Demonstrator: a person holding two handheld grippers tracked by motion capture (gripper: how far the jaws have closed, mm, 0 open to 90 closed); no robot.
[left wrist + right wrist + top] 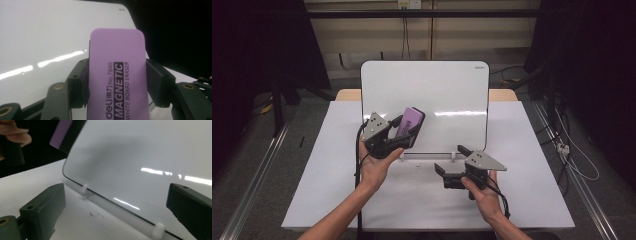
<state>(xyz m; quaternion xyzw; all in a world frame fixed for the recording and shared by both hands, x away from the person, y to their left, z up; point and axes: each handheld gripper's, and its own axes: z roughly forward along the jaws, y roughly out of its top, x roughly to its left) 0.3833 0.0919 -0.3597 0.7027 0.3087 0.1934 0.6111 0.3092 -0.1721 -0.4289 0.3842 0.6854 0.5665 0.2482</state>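
2 grippers are seen: the left gripper (404,134) is clamped on the purple eraser (409,122), long axis upright, held against the whiteboard (447,95) at its lower left. The right gripper (451,161) is kept wide apart and empty near the board's bottom edge.

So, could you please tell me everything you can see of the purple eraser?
The purple eraser is a flat block with rounded corners and a dark layer on its back. Black print reads "deli No.7840 MAGNETIC WHITE BOARD ERASER". It stands on end, clamped at its long sides between the jaws of the left gripper, lifted off the table in front of the lower left part of the whiteboard. Whether it touches the board cannot be told.
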